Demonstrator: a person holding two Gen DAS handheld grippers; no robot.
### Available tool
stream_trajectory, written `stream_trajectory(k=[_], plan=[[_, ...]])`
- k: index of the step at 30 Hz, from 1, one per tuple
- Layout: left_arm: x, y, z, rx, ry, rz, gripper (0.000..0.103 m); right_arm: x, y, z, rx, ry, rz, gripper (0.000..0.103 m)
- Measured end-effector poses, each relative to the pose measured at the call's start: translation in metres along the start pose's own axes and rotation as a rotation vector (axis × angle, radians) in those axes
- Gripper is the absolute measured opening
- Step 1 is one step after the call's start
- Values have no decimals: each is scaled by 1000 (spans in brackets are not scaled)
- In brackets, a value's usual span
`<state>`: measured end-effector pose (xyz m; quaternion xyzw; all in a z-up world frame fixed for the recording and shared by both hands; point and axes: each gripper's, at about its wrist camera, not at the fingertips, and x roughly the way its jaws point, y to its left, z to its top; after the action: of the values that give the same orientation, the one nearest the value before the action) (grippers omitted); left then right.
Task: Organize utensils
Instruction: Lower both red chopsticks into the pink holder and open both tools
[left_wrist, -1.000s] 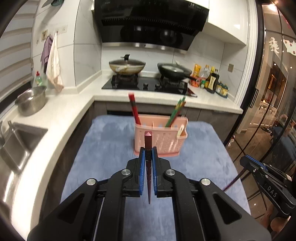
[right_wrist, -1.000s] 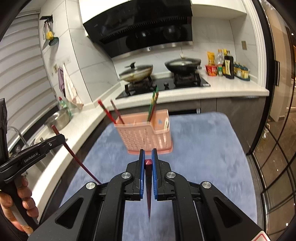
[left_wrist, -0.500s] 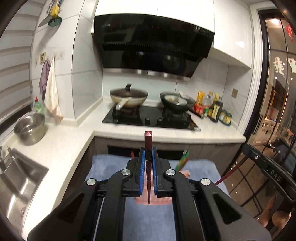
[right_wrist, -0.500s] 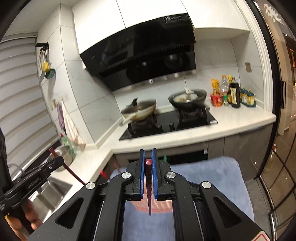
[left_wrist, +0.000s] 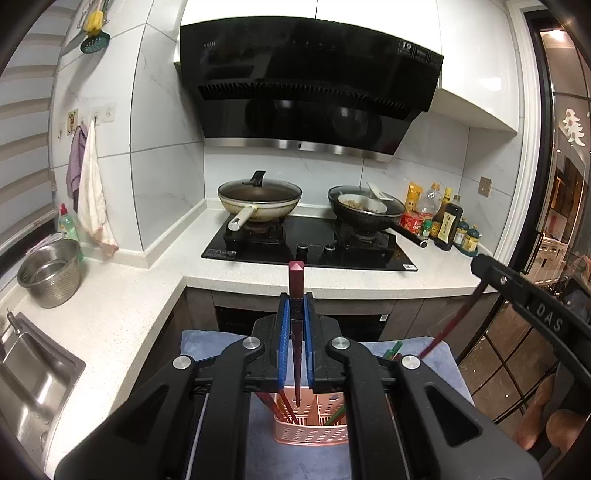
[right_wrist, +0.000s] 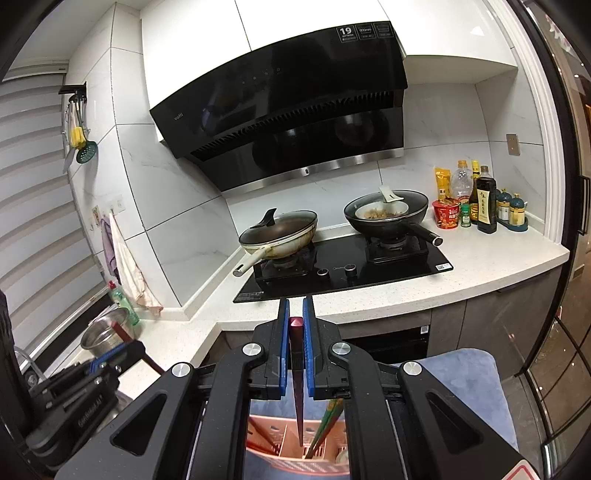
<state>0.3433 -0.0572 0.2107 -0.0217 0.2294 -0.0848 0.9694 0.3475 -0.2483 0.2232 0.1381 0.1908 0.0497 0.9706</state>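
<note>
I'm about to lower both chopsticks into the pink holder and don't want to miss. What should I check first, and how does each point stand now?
1. Left gripper grip: jaws shut on the dark red chopstick. Ok.
2. Right gripper grip: jaws shut on its own red chopstick. Ok.
3. Left tip over the pink holder: it points down into the basket near the red chopsticks already there. Ok.
4. Right tip over the holder: it hangs above a compartment beside the green chopsticks. Ok.
5. Which compartment each tip is over: gripper bodies hide the dividers. Cannot tell.
6. Space between the two grippers: apart in both views. Ok.
</note>
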Motion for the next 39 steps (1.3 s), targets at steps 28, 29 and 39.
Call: stream_trajectory(k=[28, 29, 39], plan=[[57, -5, -53, 17, 136, 22, 7, 74, -18, -87, 2, 232, -24, 7], [57, -5, -55, 16, 139, 23, 8, 74, -18, -88, 0, 237, -25, 7], [48, -6, -59, 19, 120, 60, 46, 60, -20, -89, -6, 222, -48, 32]])
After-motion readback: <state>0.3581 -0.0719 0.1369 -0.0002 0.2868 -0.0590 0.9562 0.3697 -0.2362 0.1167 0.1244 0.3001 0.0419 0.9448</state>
